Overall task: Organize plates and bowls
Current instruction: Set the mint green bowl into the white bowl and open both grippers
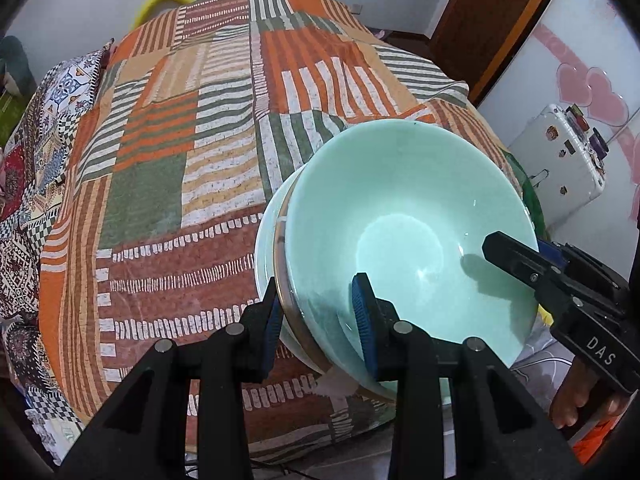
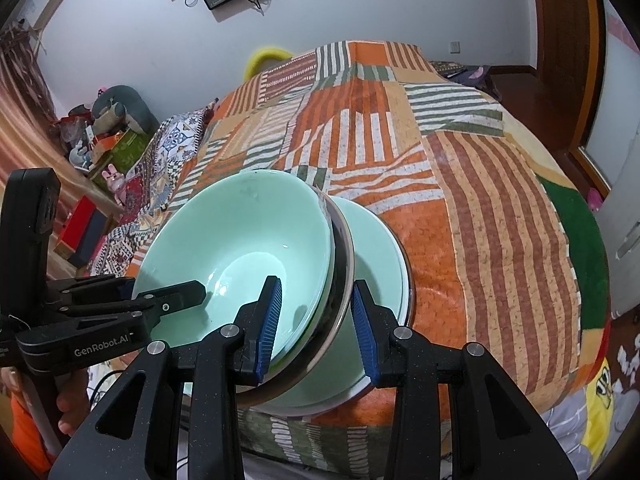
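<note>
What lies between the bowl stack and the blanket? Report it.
Nothing visible. The left tool and right tool clamp the stack by its rims, and the blanket around it shows nothing on it. The patch right under the stack is hidden.

White capitals "DAS" stand on the black body of the right gripper (image 1: pixel 520 272), seen at the right edge of the left wrist view. White lettering "GenRobot.AI" stands on the black body of the left gripper (image 2: pixel 168 300), seen at the near left of the right wrist view. Stickers on the white case (image 1: pixel 560 160) at far right are too small to read.
</note>
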The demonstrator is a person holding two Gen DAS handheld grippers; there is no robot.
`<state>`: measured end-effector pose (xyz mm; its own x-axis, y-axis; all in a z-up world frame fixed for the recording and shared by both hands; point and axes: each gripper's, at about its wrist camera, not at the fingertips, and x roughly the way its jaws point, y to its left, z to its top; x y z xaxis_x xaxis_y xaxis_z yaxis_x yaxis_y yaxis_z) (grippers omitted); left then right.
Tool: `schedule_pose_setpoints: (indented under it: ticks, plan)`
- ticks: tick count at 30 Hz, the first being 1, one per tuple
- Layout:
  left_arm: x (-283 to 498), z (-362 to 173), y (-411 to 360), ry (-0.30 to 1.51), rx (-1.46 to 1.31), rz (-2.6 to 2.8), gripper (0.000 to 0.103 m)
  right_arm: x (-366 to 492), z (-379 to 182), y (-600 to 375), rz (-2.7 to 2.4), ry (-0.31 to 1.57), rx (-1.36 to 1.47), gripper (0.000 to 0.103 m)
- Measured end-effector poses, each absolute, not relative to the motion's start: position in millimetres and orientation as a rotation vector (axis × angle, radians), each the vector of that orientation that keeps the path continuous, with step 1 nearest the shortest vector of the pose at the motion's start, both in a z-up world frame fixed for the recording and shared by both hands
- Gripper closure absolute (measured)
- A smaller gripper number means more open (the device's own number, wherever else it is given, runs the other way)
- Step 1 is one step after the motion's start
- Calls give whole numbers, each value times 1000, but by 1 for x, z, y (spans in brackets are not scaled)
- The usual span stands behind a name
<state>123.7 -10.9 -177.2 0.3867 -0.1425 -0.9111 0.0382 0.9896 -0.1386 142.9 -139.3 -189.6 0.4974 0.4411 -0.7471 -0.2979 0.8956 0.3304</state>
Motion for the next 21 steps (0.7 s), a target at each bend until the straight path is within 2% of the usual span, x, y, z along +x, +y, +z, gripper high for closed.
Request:
schedule_pose_setpoints:
  ticks: [21]
  plan:
    - [126,-187,-2,1173,-175,-144,69,147,-200,-144,477,960,182,68]
